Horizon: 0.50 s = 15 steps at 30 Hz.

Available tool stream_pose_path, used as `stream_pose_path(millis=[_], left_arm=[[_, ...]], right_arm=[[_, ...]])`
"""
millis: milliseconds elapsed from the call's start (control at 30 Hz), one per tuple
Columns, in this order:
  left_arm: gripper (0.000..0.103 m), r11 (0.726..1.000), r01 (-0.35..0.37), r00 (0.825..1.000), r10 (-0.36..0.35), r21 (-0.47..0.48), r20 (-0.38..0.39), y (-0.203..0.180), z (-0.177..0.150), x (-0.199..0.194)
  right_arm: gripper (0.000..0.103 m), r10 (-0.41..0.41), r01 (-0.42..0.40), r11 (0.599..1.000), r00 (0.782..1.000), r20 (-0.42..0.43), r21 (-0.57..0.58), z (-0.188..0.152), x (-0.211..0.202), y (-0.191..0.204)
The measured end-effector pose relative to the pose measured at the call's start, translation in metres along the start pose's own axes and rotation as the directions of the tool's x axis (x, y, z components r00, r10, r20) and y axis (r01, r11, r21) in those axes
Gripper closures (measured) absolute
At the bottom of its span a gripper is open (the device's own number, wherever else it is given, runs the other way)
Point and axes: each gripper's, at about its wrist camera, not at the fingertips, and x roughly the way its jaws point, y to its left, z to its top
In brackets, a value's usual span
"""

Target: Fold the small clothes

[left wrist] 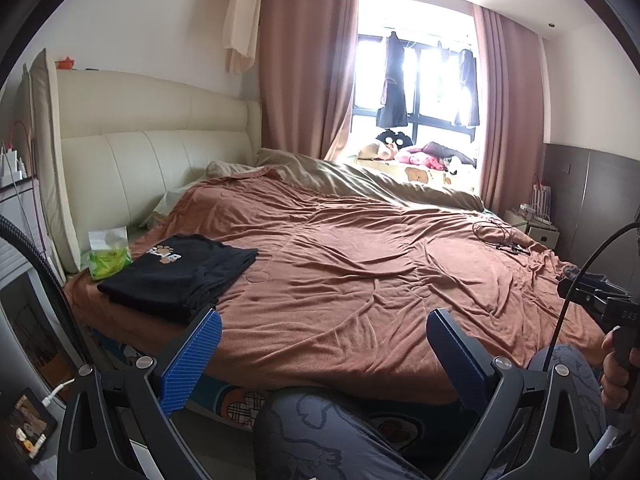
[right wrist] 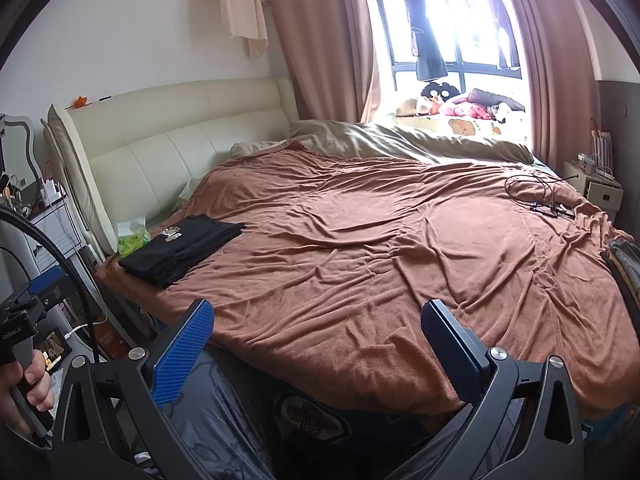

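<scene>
A folded black garment point(left wrist: 180, 276) with a paw print lies on the brown bedspread point(left wrist: 360, 264) near the headboard, at the bed's left side; it also shows in the right wrist view point(right wrist: 182, 246). My left gripper point(left wrist: 324, 320) is open and empty, held at the bed's near edge, with the garment just beyond its left finger. My right gripper point(right wrist: 318, 312) is open and empty over the near edge, right of the garment. A striped cloth point(right wrist: 624, 260) lies at the bed's far right edge.
A green tissue pack point(left wrist: 108, 254) sits beside the garment by the cream headboard point(left wrist: 152, 168). Black cables point(left wrist: 500, 236) lie on the bed's far right. A beige duvet point(left wrist: 380, 184) is bunched at the far side. My knee point(left wrist: 340, 432) is below the grippers.
</scene>
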Motion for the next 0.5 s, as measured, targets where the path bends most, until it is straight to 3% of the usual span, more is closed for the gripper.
stream_pose_path(millis=[500], left_arm=[[0.000, 1.000, -0.003, 1.000, 0.003, -0.002, 0.006, -0.0001, 0.0008, -0.0055]], right_arm=[[0.000, 0.001, -0.001, 1.000, 1.000, 0.007, -0.004, -0.0015, -0.0067, -0.0024]])
